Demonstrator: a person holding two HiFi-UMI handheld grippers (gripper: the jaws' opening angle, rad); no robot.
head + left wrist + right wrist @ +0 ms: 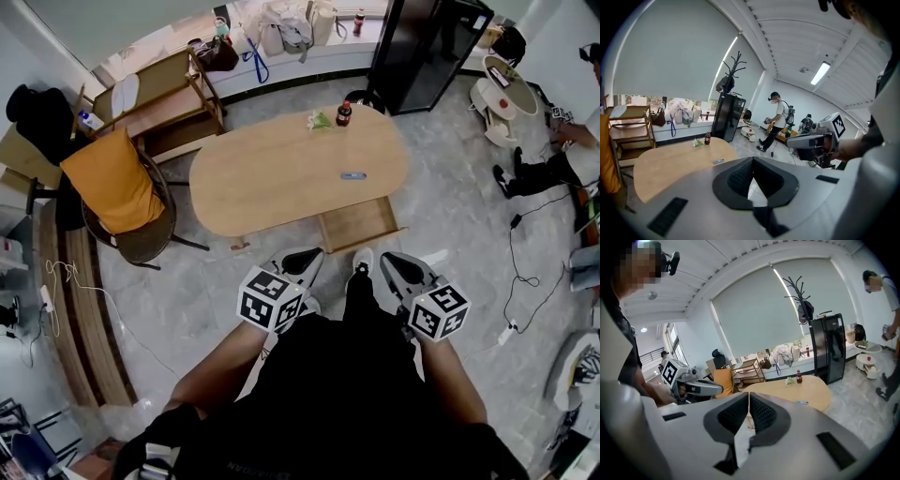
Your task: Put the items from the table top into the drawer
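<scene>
An oval wooden table (272,183) stands ahead of me, apart from both grippers. On its far edge are a small dark bottle with a red cap (344,113) and a green and white packet (319,120). A small flat blue item (353,175) lies nearer the front. An open wooden drawer (359,225) sticks out under the table's near side. My left gripper (312,253) and right gripper (387,258) are held close to my body, both shut with nothing in them. The bottle (798,376) and blue item (802,402) also show in the right gripper view.
A chair draped in orange cloth (117,183) stands left of the table, with a wooden shelf unit (159,98) behind it. A tall black cabinet (422,47) is at the back. A person (553,169) sits on the floor at the right, near cables (514,281).
</scene>
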